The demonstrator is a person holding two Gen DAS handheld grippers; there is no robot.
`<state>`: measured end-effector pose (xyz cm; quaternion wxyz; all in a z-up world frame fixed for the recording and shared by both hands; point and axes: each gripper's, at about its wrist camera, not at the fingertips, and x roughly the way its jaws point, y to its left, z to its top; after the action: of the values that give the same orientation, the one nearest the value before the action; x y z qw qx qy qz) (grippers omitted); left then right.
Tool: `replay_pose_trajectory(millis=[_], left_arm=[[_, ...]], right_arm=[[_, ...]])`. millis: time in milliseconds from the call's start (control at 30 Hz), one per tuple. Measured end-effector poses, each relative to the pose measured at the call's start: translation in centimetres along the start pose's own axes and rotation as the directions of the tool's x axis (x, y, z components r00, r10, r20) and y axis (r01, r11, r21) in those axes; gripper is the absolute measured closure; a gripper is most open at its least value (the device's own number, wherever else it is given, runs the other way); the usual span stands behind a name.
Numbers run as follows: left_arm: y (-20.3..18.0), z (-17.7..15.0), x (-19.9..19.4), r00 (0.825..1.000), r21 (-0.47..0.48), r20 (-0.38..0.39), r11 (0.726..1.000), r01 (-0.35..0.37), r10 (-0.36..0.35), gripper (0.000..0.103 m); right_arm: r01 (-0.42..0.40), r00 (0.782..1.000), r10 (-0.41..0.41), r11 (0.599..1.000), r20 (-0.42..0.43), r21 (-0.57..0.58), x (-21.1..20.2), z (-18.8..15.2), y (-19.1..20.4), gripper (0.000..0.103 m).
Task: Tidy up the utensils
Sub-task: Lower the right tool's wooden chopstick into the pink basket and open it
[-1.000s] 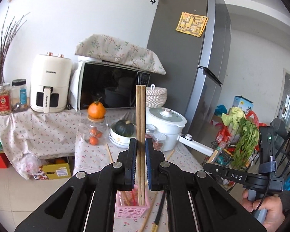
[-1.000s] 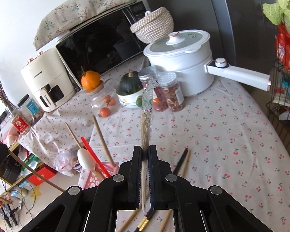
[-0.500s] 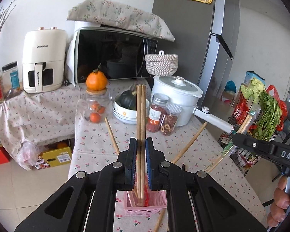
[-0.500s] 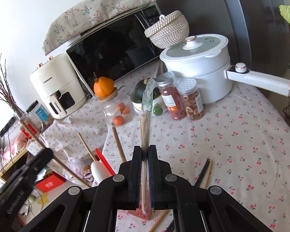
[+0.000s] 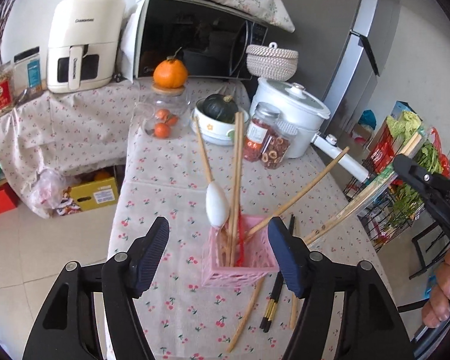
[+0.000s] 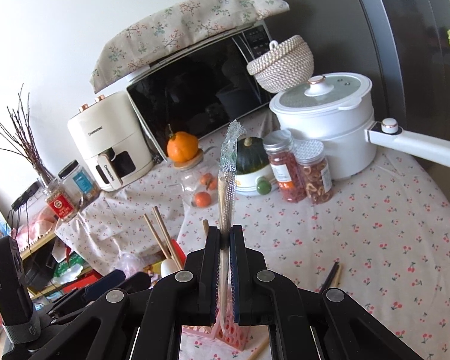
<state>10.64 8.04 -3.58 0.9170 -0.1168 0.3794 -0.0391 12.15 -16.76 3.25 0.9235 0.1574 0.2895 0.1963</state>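
— Two grippers are working here; which one is carrying anything?

— Only the right gripper (image 6: 224,247): its jaws are pinching the wrapped chopsticks (image 6: 226,186), long axis running upright out of the pads. Below and just ahead, the pink holder (image 6: 229,334) is standing on the table.

— And the left gripper (image 5: 219,232)?

— Its jaws are opening, nothing gripped, flanking the pink holder where wooden chopsticks (image 5: 236,174) are leaning. I'm judging the right hand is the one to lower next.

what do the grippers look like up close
Both are matte black plastic linkages with round silver pivot bolts. The left gripper has dark blue ribbed pads on angular fingers. The right gripper has the same blue ribbed pads on flat black fingers. No cables or sleeves are visible.
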Motion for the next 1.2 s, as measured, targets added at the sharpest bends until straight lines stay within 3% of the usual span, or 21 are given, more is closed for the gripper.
replay_pose_trajectory(millis=[167,367,800,900,967,1033,1200], left_arm=[[2.9,-1.3,0.4,0.994,-0.105,-0.104,0.994,0.019,-0.03,0.031],[3.6,-2.4,0.4,0.989,-0.06,-0.146,0.998,-0.012,0.003,0.031],[2.9,-3.5,0.8,0.981,0.031,-0.19,0.999,-0.032,0.038,0.031],[2.3,-3.6,0.6,0.982,0.056,-0.185,0.998,-0.035,0.045,0.03],[2.1,-3.7,0.4,0.982,0.063,-0.183,0.998,-0.03,0.041,0.028],[1.8,-3.9,0.3,0.982,0.074,-0.184,0.997,-0.027,0.04,0.026],[0.8,-4.5,0.3,0.98,0.107,-0.191,0.994,-0.025,0.046,0.026]], right_arm=[[-0.031,0.999,0.031,1.0,0.025,-0.007,-0.3,-0.1,0.8,0.1],[-0.053,0.997,0.057,0.996,0.052,-0.074,0.3,-0.3,3.0,0.099],[0.07,0.997,-0.076,0.975,-0.022,-0.213,6.0,-2.7,4.9,0.097],[0.05,0.996,-0.062,0.984,-0.064,-0.173,6.5,-2.8,4.2,0.082],[0.02,0.997,-0.03,0.991,-0.076,-0.131,6.0,-2.6,3.7,0.062],[-0.011,0.998,0.004,0.994,-0.064,-0.106,5.0,-2.3,3.4,0.052],[0.0,1.0,-0.003,0.993,-0.026,-0.121,2.6,-1.7,2.8,0.039]])
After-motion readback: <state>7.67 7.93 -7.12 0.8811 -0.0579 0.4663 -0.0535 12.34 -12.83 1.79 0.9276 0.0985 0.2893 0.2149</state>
